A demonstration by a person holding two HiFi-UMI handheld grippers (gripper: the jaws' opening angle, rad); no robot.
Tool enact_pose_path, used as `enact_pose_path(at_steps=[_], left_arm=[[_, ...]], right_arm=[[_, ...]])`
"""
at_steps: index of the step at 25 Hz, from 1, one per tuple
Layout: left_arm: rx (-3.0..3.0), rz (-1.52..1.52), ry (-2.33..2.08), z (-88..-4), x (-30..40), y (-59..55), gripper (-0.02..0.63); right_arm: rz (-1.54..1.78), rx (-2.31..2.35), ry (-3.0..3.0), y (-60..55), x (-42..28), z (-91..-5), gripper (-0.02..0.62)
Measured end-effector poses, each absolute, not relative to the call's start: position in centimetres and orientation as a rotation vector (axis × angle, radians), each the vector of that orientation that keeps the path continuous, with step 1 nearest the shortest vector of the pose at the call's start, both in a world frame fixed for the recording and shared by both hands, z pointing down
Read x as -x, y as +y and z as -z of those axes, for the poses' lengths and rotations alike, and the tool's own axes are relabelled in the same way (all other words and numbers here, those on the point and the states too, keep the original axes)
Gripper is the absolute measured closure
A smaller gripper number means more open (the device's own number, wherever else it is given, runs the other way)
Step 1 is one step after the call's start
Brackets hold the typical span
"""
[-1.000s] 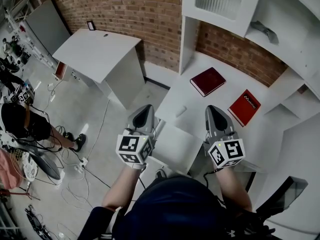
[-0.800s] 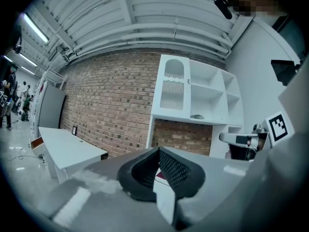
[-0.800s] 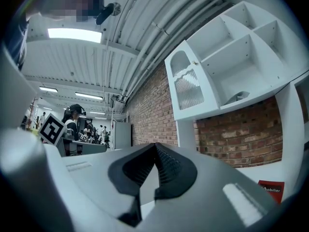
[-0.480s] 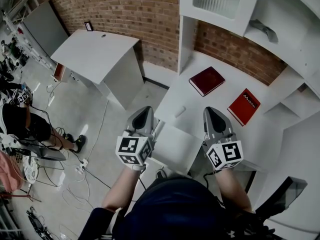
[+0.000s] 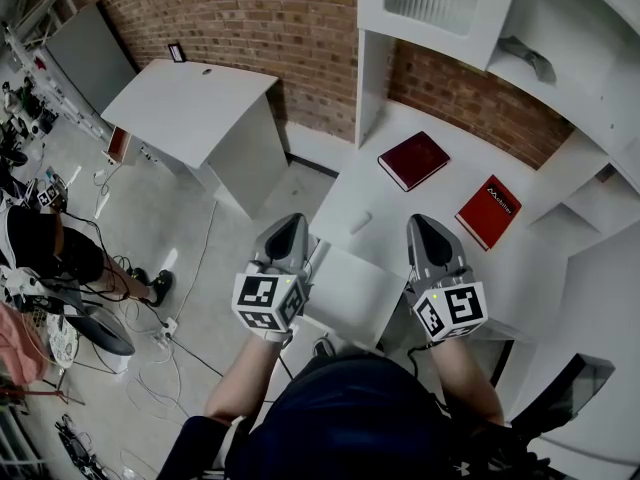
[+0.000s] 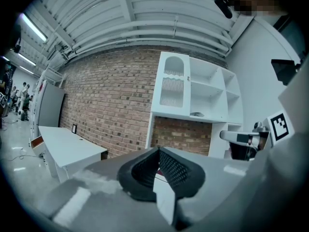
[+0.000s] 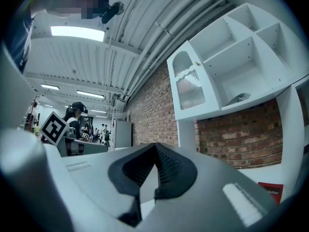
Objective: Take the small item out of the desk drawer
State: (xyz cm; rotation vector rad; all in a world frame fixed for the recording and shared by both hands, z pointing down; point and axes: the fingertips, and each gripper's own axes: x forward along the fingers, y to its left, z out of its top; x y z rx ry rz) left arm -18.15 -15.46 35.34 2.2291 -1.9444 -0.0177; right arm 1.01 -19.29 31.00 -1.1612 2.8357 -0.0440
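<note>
While the person stands over the white bench [image 5: 445, 183] with a tool in each hand, neither one is gripping anything. The left tool [image 5: 291, 221] has its jaws pressed together, ribbed pads [image 6: 175, 168] meeting with nothing between them; same deal on the right tool [image 5: 425, 221], pads [image 7: 165, 166] closed against each other and empty. Both tools sit side by side at the near edge of the bench, roughly level, noses toward the brick wall [image 5: 250, 28].

As for the item: a small white thing [image 5: 360, 223] is lying on the bench top near the front left corner, between the two tool tips and touching neither; can't tell from here if that's the item in question. A flat white panel [image 5: 350, 293] sits between the two tool bodies, just below the bench edge; might be the drawer, honestly can't tell, and I can't see inside anything.

Further back on the bench there's a dark red book [image 5: 414, 161] and a brighter red book [image 5: 488, 213] to its right, well apart from the tools; a white shelf unit [image 5: 440, 8] rises behind them. Off to the left is another white bench [image 5: 190, 103] against the wall, cables [image 5: 190, 353] trailing over the floor, and a seated person [image 5: 45, 248] at the far left.
</note>
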Motion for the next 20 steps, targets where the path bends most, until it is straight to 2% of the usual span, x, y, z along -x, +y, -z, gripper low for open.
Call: enact_pose_path(at_steps=[20], left_arm=[[-2.231, 0.005, -1.905, -36.2, 17.4, -17.0, 0.603]], right_arm=[[0.073, 1.189, 2.824, -20.2, -1.8, -31.6, 0.594]])
